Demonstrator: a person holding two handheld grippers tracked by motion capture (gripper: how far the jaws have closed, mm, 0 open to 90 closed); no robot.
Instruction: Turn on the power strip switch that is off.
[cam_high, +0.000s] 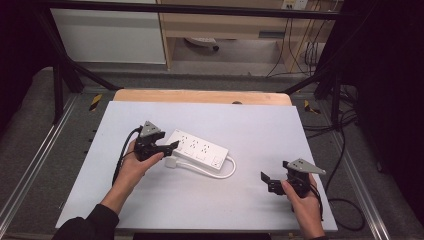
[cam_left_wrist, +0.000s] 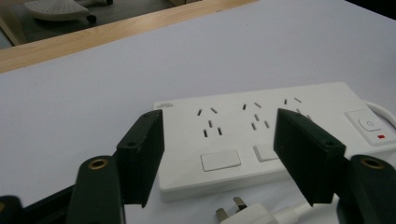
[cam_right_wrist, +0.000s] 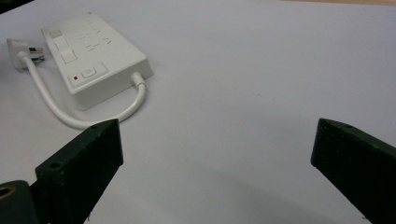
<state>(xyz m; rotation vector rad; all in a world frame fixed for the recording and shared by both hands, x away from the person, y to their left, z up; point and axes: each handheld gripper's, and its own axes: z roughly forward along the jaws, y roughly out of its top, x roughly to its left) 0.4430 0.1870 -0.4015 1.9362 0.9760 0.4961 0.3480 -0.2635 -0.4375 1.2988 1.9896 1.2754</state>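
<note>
A white power strip (cam_high: 197, 148) lies flat near the middle of the white board, its switch end toward the right. Its short white cable (cam_high: 226, 172) loops back along the front to a white plug (cam_high: 171, 163) lying on the board. My left gripper (cam_high: 169, 146) is open at the strip's left end. In the left gripper view its jaws stand wide apart just above the near edge of the strip (cam_left_wrist: 233, 135), with the plug (cam_left_wrist: 243, 214) below them. My right gripper (cam_high: 268, 182) hangs open and holds nothing, off to the right of the strip (cam_right_wrist: 95, 51).
The white board (cam_high: 260, 125) covers a wooden table whose far edge (cam_high: 200, 96) shows behind it. Metal frame rails run down both sides, and black cables (cam_high: 345, 150) lie on the floor at the right. Shelving stands beyond the table.
</note>
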